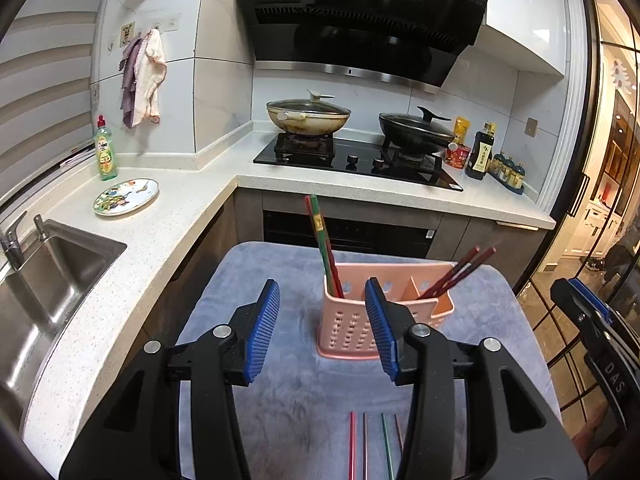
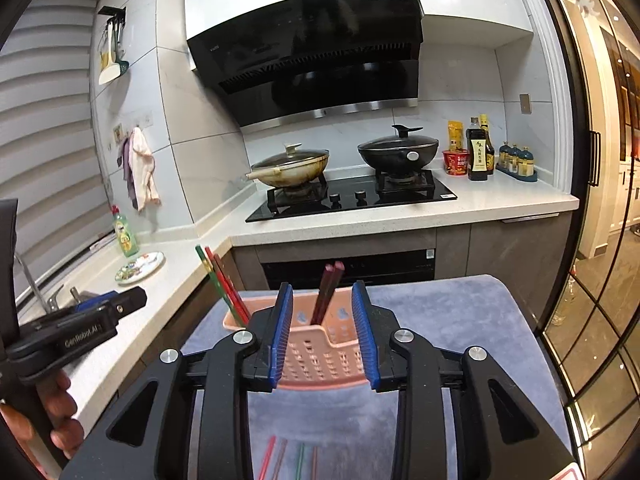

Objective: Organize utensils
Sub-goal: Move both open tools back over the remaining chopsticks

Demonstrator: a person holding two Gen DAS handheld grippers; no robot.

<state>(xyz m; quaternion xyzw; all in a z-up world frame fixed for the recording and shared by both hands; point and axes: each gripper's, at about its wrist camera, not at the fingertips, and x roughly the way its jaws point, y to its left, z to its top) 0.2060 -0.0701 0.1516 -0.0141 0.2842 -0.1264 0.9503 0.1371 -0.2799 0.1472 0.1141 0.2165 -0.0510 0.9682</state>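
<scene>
I see the pink utensil caddy (image 1: 382,312) standing on the grey mat (image 1: 280,392). Red and green chopsticks (image 1: 325,248) lean in its left compartment, dark ones (image 1: 460,270) in its right. Four more chopsticks (image 1: 374,444) lie nearer me than the caddy; their colours look blurred. My left gripper (image 1: 322,330) and right gripper (image 2: 325,334) hover before the caddy, jaws apart, empty
</scene>
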